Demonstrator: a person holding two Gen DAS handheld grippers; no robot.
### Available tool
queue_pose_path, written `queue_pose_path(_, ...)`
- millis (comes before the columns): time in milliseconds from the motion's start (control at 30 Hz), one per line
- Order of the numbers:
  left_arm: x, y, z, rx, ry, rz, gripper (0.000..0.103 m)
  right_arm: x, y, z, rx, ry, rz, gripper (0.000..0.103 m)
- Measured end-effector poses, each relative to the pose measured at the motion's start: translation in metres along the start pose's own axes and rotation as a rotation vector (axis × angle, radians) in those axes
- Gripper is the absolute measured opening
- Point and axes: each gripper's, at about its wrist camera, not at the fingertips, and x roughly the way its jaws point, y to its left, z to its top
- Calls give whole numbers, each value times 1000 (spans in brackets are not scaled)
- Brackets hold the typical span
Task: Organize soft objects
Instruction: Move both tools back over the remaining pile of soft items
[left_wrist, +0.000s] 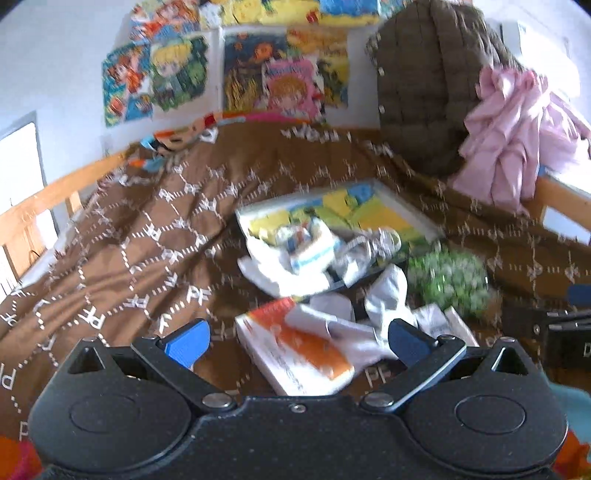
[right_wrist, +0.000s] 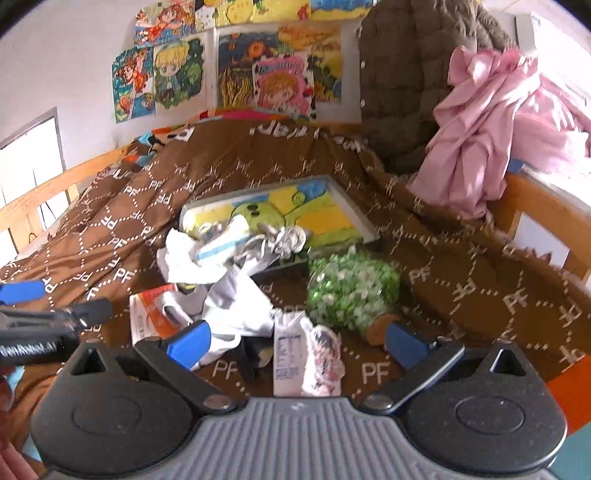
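Note:
A heap of white cloth (right_wrist: 236, 302) lies on the brown patterned bedspread (right_wrist: 147, 206), also in the left wrist view (left_wrist: 284, 269). A green and white soft ball (right_wrist: 351, 291) lies to its right, also in the left wrist view (left_wrist: 448, 278). A pink garment (right_wrist: 487, 129) hangs over the bed rail at the right. My left gripper (left_wrist: 295, 338) is open and empty, just short of an orange and white box (left_wrist: 295, 347). My right gripper (right_wrist: 295, 338) is open and empty, over a small white carton (right_wrist: 288, 350).
A framed yellow picture (right_wrist: 325, 210) lies behind the heap. A brown quilted jacket (right_wrist: 406, 74) hangs at the back right. Wooden bed rails (right_wrist: 539, 199) run along both sides. Cartoon posters (right_wrist: 229, 66) cover the wall. My left gripper shows at the right wrist view's left edge (right_wrist: 22, 306).

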Motion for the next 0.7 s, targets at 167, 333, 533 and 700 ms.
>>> queue_pose_path(167, 10, -3, -6, 23, 61, 4, 102, 17, -7, -5, 33, 119, -13, 103)
queue_pose_path(333, 22, -3, -10, 25, 141, -1, 102, 38, -13, -13, 78, 266, -8, 103)
queue_pose_path(533, 34, -7, -18, 47, 219, -25, 102, 47, -14, -17, 84, 318, -3, 103)
queue_pose_path(700, 39, -12, -20, 73, 225, -61, 102, 56, -18, -17, 105, 361, 19, 103)
